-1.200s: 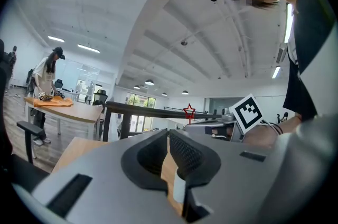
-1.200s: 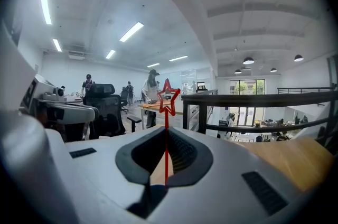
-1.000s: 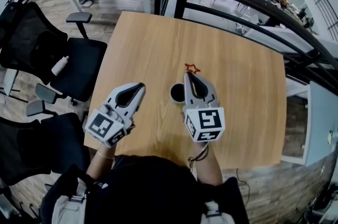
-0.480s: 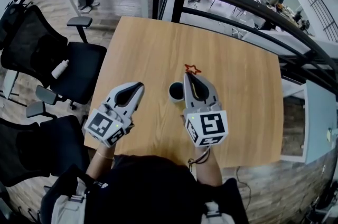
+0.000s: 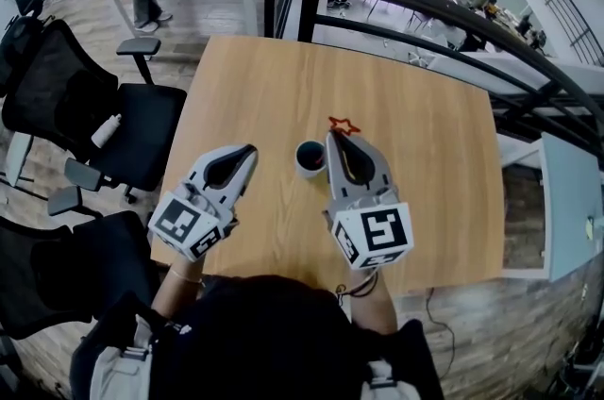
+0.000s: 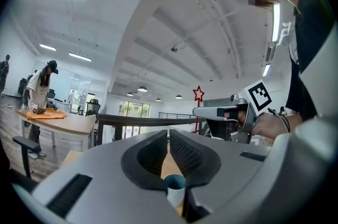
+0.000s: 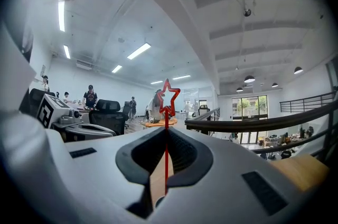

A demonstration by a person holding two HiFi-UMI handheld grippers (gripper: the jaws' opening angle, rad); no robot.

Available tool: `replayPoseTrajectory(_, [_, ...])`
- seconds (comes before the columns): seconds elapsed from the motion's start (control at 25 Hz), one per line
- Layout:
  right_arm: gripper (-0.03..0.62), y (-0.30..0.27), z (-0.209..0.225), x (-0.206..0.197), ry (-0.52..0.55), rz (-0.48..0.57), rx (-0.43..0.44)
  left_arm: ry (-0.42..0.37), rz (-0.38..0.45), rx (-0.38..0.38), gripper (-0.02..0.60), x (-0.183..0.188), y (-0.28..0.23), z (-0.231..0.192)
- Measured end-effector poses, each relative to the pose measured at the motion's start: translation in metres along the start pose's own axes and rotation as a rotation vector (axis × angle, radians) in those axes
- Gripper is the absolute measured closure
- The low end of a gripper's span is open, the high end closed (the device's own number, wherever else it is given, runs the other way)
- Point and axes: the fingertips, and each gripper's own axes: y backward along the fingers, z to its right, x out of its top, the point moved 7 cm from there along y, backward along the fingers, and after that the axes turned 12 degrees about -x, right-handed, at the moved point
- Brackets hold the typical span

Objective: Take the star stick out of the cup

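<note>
While pinching star stick (image 7: 166, 150) (upright), right gripper (image 5: 337, 138) points forward.

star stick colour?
Red. The star stick is a thin red stem topped by a hollow red star outline. It shows best in the right gripper view.

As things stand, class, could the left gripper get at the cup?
Probably yes: only bare table lies between the left gripper and the cup. Its jaws are together and would need opening first.
</note>
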Motion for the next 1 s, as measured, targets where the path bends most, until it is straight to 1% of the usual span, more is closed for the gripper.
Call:
replayPoseTrajectory(0.24, [0.571,0.022,0.001,0.005,-0.008,0.005,-0.004,-0.029,-0.004,-0.030,0.558,0.008,-0.004,0.013])
replayPoseTrajectory(0.6, [0.571,0.047,0.000,-0.001,-0.026,-0.002,-0.016,-0.048,-0.014,-0.063,0.558,0.010,-0.006,0.027])
replayPoseTrajectory(0.92, [0.571,0.053,-0.006,-0.003,-0.051,-0.007,-0.032,-0.046,-0.013,-0.080,0.558,0.007,-0.005,0.030])
replayPoseTrajectory(1.0, [0.571,0.054,-0.006,-0.006,-0.035,-0.013,-0.024,-0.047,-0.013,-0.083,0.558,0.006,-0.004,0.030])
